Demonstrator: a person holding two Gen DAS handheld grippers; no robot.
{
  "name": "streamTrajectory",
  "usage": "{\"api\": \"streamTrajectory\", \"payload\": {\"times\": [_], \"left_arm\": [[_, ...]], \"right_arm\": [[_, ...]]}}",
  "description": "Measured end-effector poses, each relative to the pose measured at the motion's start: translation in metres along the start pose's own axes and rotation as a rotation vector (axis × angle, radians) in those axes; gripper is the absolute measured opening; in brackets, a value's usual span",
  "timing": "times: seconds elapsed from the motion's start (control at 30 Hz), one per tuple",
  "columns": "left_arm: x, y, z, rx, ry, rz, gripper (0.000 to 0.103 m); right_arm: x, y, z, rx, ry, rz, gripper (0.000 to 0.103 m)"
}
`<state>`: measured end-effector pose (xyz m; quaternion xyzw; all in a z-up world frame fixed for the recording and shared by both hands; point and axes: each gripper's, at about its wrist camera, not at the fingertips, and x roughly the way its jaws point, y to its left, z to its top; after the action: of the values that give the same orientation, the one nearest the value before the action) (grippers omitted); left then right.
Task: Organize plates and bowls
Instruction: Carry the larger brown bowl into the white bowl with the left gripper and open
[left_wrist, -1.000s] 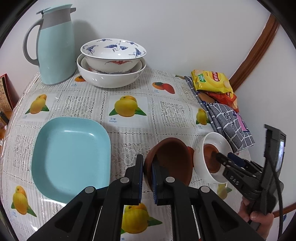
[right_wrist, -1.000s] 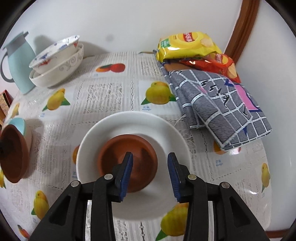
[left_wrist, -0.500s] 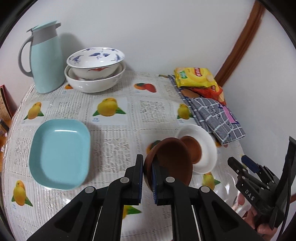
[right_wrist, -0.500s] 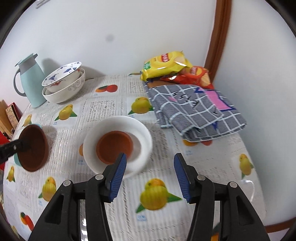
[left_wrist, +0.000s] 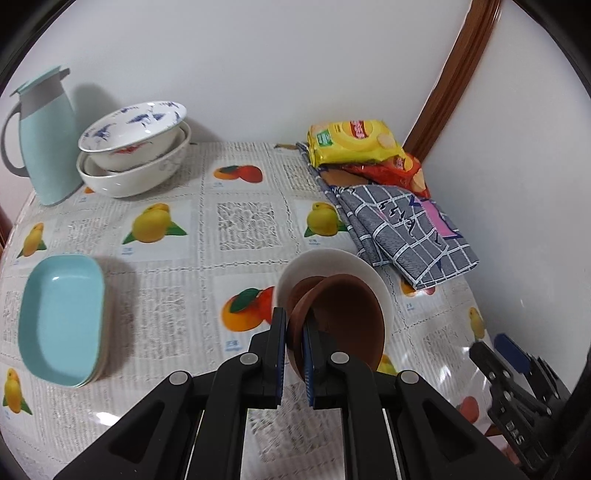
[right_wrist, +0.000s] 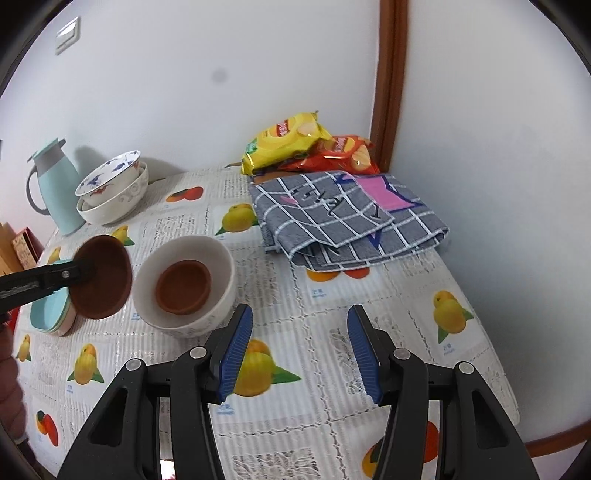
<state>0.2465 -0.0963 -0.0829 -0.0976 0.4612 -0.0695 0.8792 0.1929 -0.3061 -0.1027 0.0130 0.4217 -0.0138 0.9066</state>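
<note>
My left gripper (left_wrist: 294, 325) is shut on the rim of a brown bowl (left_wrist: 343, 317), which hangs tilted on edge. In the left wrist view it covers the near side of a white bowl (left_wrist: 332, 260). The right wrist view shows the held brown bowl (right_wrist: 103, 277) just left of the white bowl (right_wrist: 221, 266), apart from it. A second brown bowl (right_wrist: 183, 286) lies inside the white one. My right gripper (right_wrist: 300, 312) stands open over bare tablecloth, near and right of the white bowl, with nothing between its fingers.
A stack of light blue plates (left_wrist: 61, 317) lies at the left. Stacked white bowls (left_wrist: 133, 147) and a pale blue jug (left_wrist: 44, 136) stand at the back left. Chip bags (left_wrist: 354, 142) and a folded grey cloth (left_wrist: 402, 229) fill the back right by the wall.
The left gripper carried the brown bowl rightward, up beside the white bowl. The right gripper drew back from the white bowl and its jaws widened.
</note>
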Motion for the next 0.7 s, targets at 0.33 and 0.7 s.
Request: {"api": "streamTrajectory", "payload": {"times": [0.33,0.7], "left_arm": [[0.056,-0.016,0.013,-0.013,0.067,0.031,0.009],[0.079,-0.009,0.014,-0.031,0.079,0.057,0.009]], "right_arm": [[0.028,-0.007,-0.007,-0.055,0.05,0.007,0.053],[0.033,-0.011,-0.013,-0.043,0.07,0.057,0.053]]}}
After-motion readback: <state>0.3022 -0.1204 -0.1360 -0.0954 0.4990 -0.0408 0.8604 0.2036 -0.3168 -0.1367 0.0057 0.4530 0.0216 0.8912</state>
